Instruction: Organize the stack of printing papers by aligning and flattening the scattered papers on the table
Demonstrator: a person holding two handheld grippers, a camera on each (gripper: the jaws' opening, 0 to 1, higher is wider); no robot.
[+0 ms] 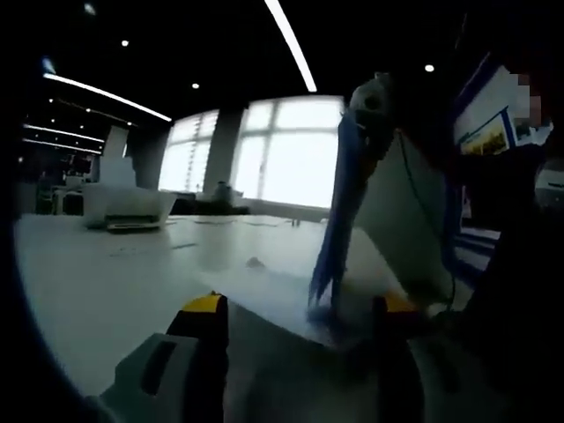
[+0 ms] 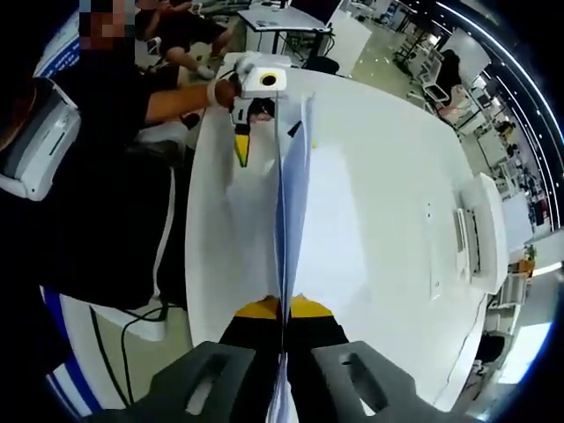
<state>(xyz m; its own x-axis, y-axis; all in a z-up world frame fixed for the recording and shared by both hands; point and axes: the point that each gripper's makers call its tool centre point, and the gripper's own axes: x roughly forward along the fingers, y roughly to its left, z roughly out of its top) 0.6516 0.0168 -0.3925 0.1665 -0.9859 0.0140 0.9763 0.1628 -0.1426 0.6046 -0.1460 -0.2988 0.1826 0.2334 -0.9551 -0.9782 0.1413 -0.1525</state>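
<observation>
A stack of printing papers point(image 2: 291, 189) stands on edge on the white table point(image 2: 388, 176), seen thin and bluish. My right gripper point(image 2: 282, 307) is shut on its near end, yellow tips pressed against both faces. In the left gripper view the same stack point(image 1: 339, 211) rises upright from the table point(image 1: 106, 282), and the right gripper point(image 1: 374, 99) clamps its top. My left gripper point(image 1: 300, 308) is open, its two yellow-tipped jaws standing wide apart on either side of the stack's lower edge. In the right gripper view a gloved hand holds the left gripper point(image 2: 264, 137) at the stack's far end.
A white printer-like box point(image 1: 128, 207) sits far back on the table, also seen as a flat white device point(image 2: 480, 233) near the right edge. A person in black point(image 2: 97, 176) stands at the table's left side, with a cable point(image 2: 163, 264) hanging nearby. Bright windows point(image 1: 282, 150) lie behind.
</observation>
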